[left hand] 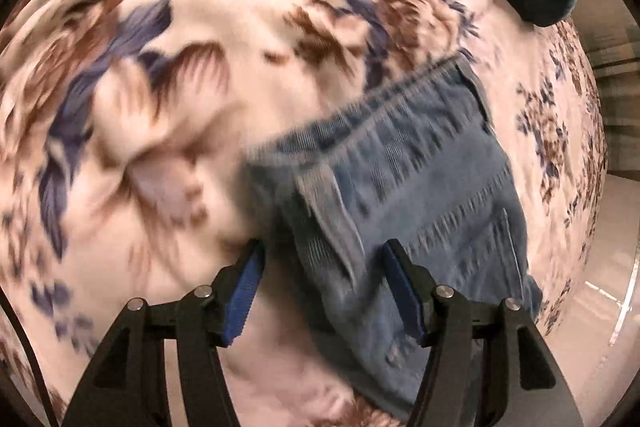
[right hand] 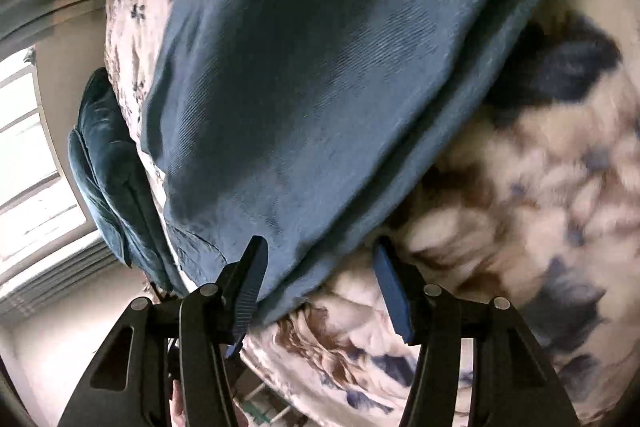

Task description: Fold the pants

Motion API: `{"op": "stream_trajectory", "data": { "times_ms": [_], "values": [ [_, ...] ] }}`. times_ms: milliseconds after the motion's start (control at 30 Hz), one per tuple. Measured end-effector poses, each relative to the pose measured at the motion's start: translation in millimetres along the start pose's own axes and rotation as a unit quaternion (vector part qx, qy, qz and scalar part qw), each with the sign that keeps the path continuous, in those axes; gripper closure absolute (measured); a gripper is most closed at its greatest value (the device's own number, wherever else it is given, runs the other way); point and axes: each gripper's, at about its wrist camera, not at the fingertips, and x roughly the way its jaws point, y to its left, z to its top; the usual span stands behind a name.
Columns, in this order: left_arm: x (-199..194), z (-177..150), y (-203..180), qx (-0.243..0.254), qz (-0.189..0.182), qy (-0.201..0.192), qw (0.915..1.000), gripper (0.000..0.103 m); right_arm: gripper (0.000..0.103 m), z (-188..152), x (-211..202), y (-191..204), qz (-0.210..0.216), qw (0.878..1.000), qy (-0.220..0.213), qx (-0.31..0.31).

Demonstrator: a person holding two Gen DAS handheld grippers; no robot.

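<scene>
Pale pink plush bedding (left hand: 248, 19) printed with blue and brown flowers fills both views, blurred by motion. On it lie the blue jeans (left hand: 420, 167), seen in the left wrist view as a folded bundle with the stitched waistband edge running across its far side and a belt loop or flap near the middle. In the right wrist view the denim (right hand: 320, 67) spreads as a broad smooth panel from the top of the picture down toward the fingers, its rounded edge ending just ahead of them.

At the left gripper (left hand: 322, 291), the jaws stand partly open over the near part of the bundle; denim lies between the blue pads, but whether either pad touches it I cannot tell. At the right gripper (right hand: 318, 287), the jaws also stand partly open, with the denim's lower edge between them and the pads not pressing on it.

Beyond the bed's edge sits a dark teal cushion (right hand: 108, 163), and past it a bright window (right hand: 28, 155).
</scene>
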Motion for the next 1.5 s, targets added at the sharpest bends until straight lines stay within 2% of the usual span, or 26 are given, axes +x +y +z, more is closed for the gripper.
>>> {"op": "stream_trajectory", "data": {
  "times_ms": [67, 200, 267, 400, 433, 467, 500, 533, 633, 767, 867, 900, 933, 967, 1000, 1033, 1133, 1300, 1433, 1500],
  "values": [
    [2.7, 6.4, 3.5, -0.004, -0.003, 0.010, 0.9999, 0.045, 0.045, -12.9, -8.8, 8.4, 0.008, 1.000, -0.013, -0.016],
    [-14.4, -4.2, 2.8, 0.008, -0.024, 0.007, 0.9997, 0.045, 0.045, -29.9, -24.6, 26.1, 0.033, 0.998, -0.032, -0.035],
    [-18.5, -8.7, 1.1, 0.015, -0.040, 0.003, 0.9991, 0.045, 0.045, -30.2, -15.5, 28.1, 0.035, 0.999, -0.024, -0.034],
    [-6.1, -4.2, -8.1, 0.030, -0.028, -0.005, 0.9992, 0.046, 0.049, -14.4, 11.4, 26.0, 0.030, 0.999, -0.035, -0.007],
    [-2.4, -2.9, -10.1, 0.028, -0.023, -0.007, 0.9993, 0.050, 0.054, -12.7, 15.7, 23.9, 0.031, 0.999, -0.036, -0.001],
    [-0.8, -2.1, -11.0, 0.027, -0.014, -0.007, 0.9995, 0.057, 0.056, -9.2, 17.7, 21.3, 0.031, 0.999, -0.036, 0.013],
    [-0.6, -1.9, -11.4, 0.028, -0.008, -0.006, 0.9995, 0.060, 0.057, -7.1, 18.4, 21.4, 0.034, 0.999, -0.036, 0.020],
    [-3.0, -2.7, -9.8, 0.029, -0.009, -0.009, 0.9995, 0.061, 0.057, -7.0, 15.3, 23.4, 0.047, 0.998, -0.040, 0.017],
    [-10.3, -6.6, -5.7, 0.028, -0.023, -0.015, 0.9992, 0.074, 0.058, -6.4, 11.2, 29.0, 0.052, 0.997, -0.056, -0.006],
    [-16.8, -7.4, -5.2, 0.037, -0.042, -0.032, 0.9979, 0.075, 0.059, -1.0, 29.2, 23.6, 0.044, 0.998, -0.049, 0.011],
    [2.1, 1.6, -6.7, 0.034, -0.045, -0.011, 0.9984, 0.071, 0.059, 1.2, 43.4, 22.8, 0.057, 0.997, -0.046, 0.025],
    [8.7, 5.1, -5.8, 0.031, -0.042, -0.004, 0.9986, 0.071, 0.061, 1.3, 45.8, 23.8, 0.061, 0.997, -0.048, 0.026],
    [12.4, 7.9, -4.0, 0.022, -0.044, 0.000, 0.9988, 0.072, 0.079, 0.4, 46.4, 24.4, 0.059, 0.997, -0.050, 0.026],
    [10.3, 9.3, -2.6, 0.017, -0.049, -0.007, 0.9987, 0.074, 0.090, -0.7, 48.0, 25.5, 0.048, 0.997, -0.050, 0.023],
    [6.1, 9.4, -3.2, 0.019, -0.049, -0.018, 0.9984, 0.081, 0.097, -2.9, 48.4, 25.8, 0.045, 0.997, -0.051, 0.022],
    [-1.3, 10.0, -5.7, 0.029, -0.049, -0.035, 0.9978, 0.088, 0.097, -7.3, 46.4, 26.9, 0.047, 0.997, -0.057, 0.022],
    [-20.1, 9.5, -11.2, 0.042, -0.053, -0.072, 0.9951, 0.089, 0.098, -18.6, 40.3, 34.7, 0.052, 0.997, -0.060, 0.006],
    [-38.4, 18.0, -13.3, 0.048, -0.058, -0.100, 0.9922, 0.089, 0.098, -42.6, 33.2, 44.7, 0.036, 0.998, -0.055, -0.019],
    [-15.8, 24.2, -1.7, 0.041, -0.036, -0.072, 0.9959, 0.089, 0.098, -38.6, 54.1, 28.3, 0.007, 0.999, -0.030, -0.015],
    [-7.7, 25.0, 10.8, 0.024, -0.040, -0.050, 0.9977, 0.086, 0.096, -28.9, 58.1, 21.4, 0.013, 1.000, -0.005, 0.004]
  ]
}}
